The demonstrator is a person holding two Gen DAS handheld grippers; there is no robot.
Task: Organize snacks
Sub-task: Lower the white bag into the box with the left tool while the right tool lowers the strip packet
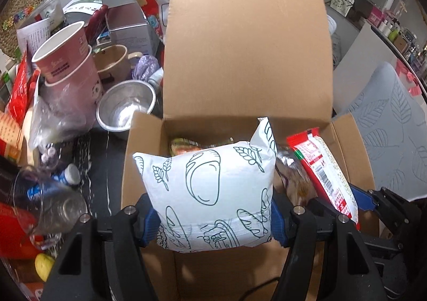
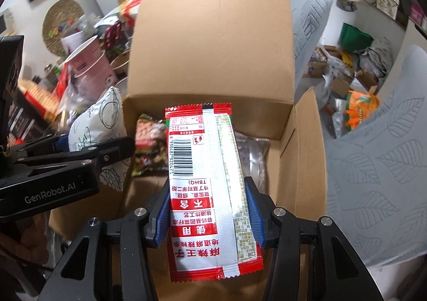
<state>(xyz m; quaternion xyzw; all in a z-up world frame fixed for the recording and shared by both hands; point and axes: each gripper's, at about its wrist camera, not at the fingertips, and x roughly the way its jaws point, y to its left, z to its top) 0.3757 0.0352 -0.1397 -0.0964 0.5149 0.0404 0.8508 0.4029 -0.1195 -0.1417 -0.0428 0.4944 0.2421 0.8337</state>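
Note:
My left gripper (image 1: pixel 213 221) is shut on a puffy white snack bag with green bread drawings (image 1: pixel 208 191), held over the near edge of an open cardboard box (image 1: pixel 144 146). My right gripper (image 2: pixel 209 218) is shut on a long red and white snack packet with a barcode (image 2: pixel 205 181), also above the box (image 2: pixel 301 141). That packet (image 1: pixel 325 175) shows at the right in the left wrist view, and the white bag (image 2: pixel 93 127) shows at the left in the right wrist view. Several colourful snack packets (image 2: pixel 149 146) lie inside the box.
The box's tall rear flap (image 1: pixel 245 42) stands upright. Left of the box sit stacked pink paper cups (image 1: pixel 69 60), a steel bowl (image 1: pixel 125 109), a mug (image 1: pixel 112 60), a clear jar (image 1: pixel 50 202) and other clutter. A grey leaf-patterned cushion (image 2: pixel 373 162) lies to the right.

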